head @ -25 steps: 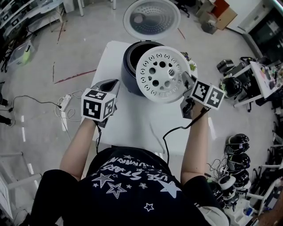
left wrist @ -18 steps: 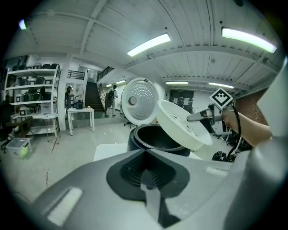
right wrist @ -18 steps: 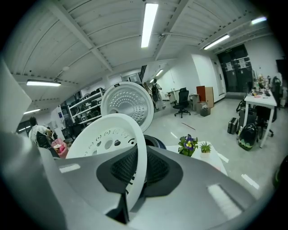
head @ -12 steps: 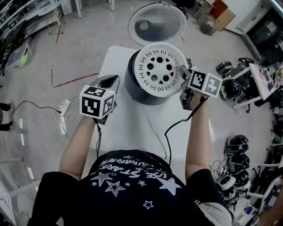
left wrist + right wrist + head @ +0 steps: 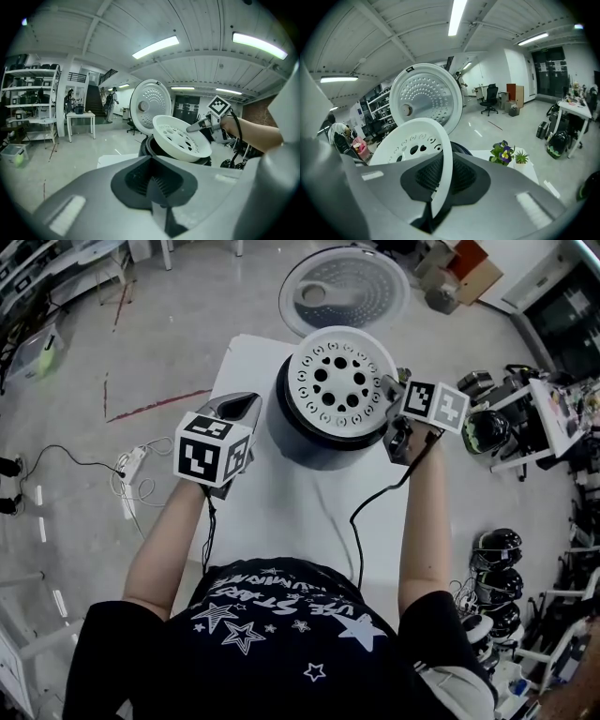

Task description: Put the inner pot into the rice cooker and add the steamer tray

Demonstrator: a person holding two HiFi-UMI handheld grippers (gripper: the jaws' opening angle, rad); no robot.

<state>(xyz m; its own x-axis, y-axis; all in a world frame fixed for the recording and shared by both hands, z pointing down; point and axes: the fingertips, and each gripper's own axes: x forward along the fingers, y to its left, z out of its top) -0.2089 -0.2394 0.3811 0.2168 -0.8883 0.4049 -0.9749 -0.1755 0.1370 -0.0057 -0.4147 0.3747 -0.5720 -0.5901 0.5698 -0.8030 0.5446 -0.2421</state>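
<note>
Upper centre: our right gripper (image 5: 387,397) grasped a round white perforated steamer tray (image 5: 339,382) over the dark rice cooker (image 5: 298,442); left gripper (image 5: 246,407) was clenched, empty.

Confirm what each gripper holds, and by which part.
Right gripper is shut on the steamer tray, by its rim. Left gripper holds nothing, with its jaws together.

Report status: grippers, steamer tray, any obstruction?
Right gripper shut on steamer tray rim; left gripper shut, empty. Tray tilted over rice cooker, not seated. Lid open behind, out of the way.
</note>
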